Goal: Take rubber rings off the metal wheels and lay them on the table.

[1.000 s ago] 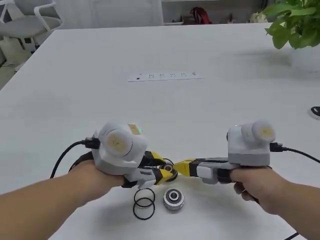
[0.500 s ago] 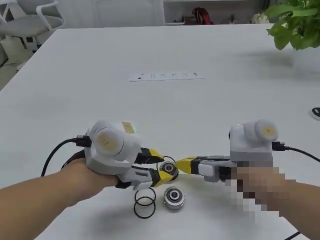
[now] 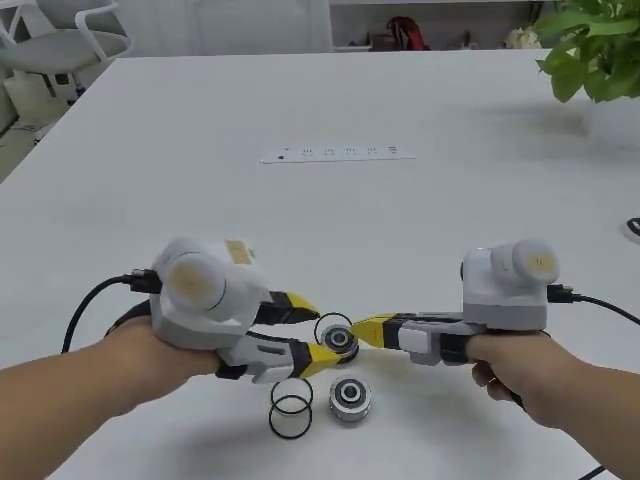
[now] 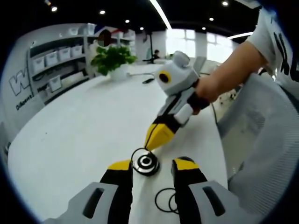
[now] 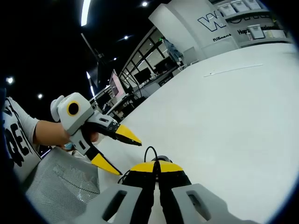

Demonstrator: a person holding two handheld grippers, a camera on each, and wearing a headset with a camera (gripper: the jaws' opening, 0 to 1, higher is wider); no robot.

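My right hand-held gripper is pinched shut on a thin black rubber ring. The ring loops out from its yellow tips. My left hand-held gripper stands wide. The metal wheel sits between its yellow tips, close against one of them. The wheel is small, round and shiny, with a dark middle. In the head view the ring shows at about 11 o'clock from the wheel.

At 6 o'clock from that wheel a second wheel lies flat on the white surface. At 9 o'clock from it lie two loose rings, one overlapping the other.

In the right gripper view my own tips hide most of the wheel. I cannot tell if the ring is hooked on the wheel, or if the wheel touches the surface.
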